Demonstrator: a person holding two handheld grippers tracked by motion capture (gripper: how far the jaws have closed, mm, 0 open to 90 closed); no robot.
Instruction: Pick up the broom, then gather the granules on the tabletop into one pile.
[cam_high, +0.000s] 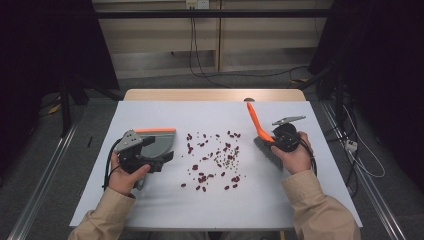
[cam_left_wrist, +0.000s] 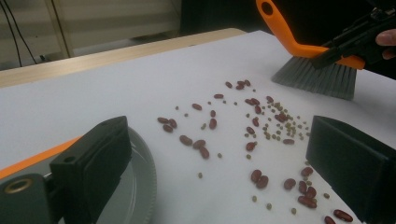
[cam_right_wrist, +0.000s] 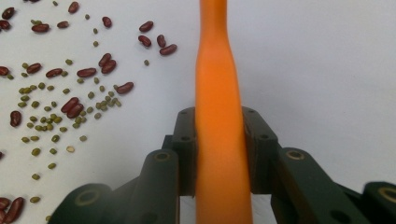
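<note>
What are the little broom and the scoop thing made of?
The brush looks like plastic: its orange handle is smooth with a soft, even sheen, and its grey bristles look like fine synthetic fibres, though that is hard to tell. The dustpan also seems to be plastic: a dull grey pan with a moulded raised rim and an orange edge.

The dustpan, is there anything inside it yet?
The dustpan shows bare grey; the beans lie scattered on the table beside it. The left gripper covers its near part.
</note>
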